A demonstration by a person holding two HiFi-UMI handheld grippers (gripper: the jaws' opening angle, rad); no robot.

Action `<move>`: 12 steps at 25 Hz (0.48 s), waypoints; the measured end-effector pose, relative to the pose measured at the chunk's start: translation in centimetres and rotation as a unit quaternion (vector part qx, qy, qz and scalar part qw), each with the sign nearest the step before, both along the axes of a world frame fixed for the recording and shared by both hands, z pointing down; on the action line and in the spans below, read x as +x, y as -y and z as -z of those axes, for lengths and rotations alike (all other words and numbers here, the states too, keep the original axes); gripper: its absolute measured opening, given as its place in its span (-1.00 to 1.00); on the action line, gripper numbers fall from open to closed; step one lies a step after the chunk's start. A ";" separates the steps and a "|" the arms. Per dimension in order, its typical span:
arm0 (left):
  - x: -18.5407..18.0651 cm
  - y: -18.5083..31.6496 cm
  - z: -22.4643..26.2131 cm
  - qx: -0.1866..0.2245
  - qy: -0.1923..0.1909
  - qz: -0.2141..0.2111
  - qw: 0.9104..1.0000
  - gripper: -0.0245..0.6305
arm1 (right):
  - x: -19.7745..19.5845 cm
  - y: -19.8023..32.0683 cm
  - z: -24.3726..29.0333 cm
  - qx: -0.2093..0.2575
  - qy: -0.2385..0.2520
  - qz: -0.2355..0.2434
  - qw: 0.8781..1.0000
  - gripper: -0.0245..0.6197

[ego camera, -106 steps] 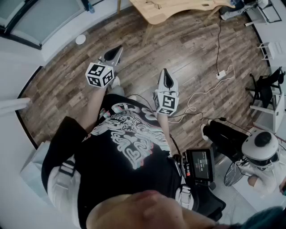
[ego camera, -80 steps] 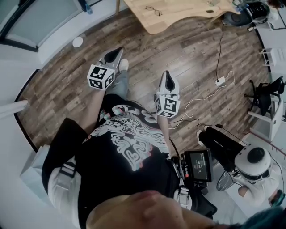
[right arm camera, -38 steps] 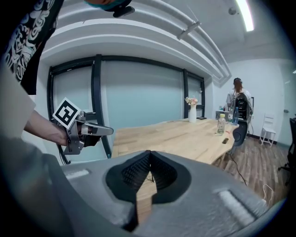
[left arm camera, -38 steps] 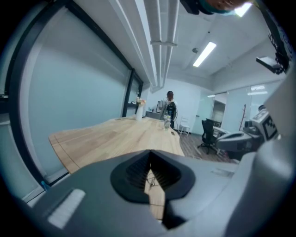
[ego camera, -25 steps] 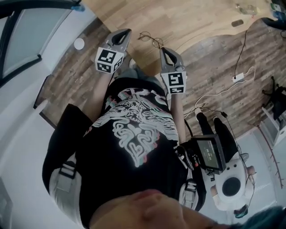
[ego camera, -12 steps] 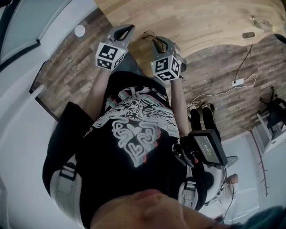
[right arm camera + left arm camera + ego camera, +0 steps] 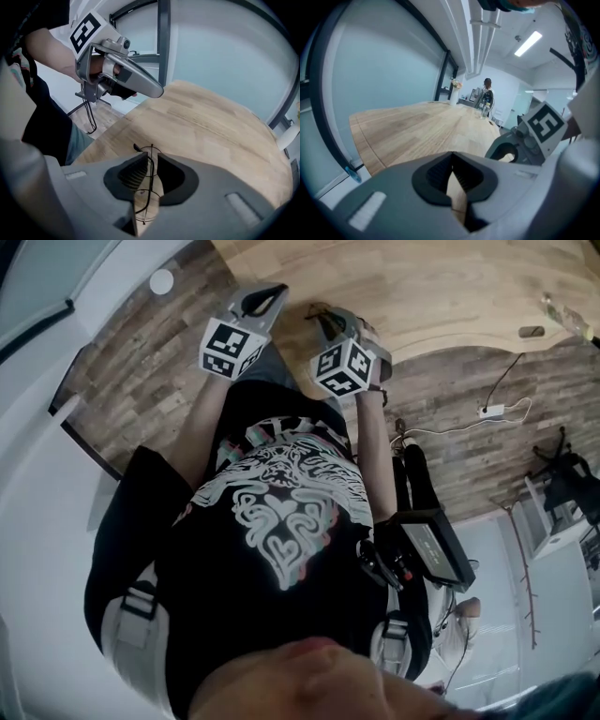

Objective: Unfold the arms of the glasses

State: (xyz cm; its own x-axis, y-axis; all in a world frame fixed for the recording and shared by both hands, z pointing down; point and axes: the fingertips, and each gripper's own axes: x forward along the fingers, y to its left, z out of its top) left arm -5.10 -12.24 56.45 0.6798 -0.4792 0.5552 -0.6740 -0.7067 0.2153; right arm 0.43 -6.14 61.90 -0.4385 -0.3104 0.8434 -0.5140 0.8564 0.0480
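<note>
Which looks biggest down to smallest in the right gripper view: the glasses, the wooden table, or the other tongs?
1. wooden table, spanning much of the view
2. left tongs, perhaps enlarged by nearness
3. glasses, clearly smallest

An office: glass partitions (image 7: 384, 79), long wooden table (image 7: 423, 130).

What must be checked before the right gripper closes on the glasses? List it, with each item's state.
1. Right gripper jaws apart: ok, they have just opened.
2. Glasses between those jaws: ok, the wire frame shows in the gap and is not yet pressed.
3. Glasses resting on the table: ok.
4. Arms folded or unfolded: cannot tell, the wire is too thin.
5. Left gripper open to take an arm: not ok, it is shut, empty and away from the glasses.
</note>
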 end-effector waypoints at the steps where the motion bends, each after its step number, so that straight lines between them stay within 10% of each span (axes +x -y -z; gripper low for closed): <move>1: -0.1 0.1 0.0 -0.001 -0.001 0.002 1.000 -0.96 | -0.1 0.0 -0.1 -0.002 -0.005 0.004 1.000 -0.72; 12: -1.1 0.2 -0.2 -0.010 -0.008 0.014 1.000 -0.96 | -0.6 -0.2 -0.1 -0.032 -0.019 0.043 0.998 -0.73</move>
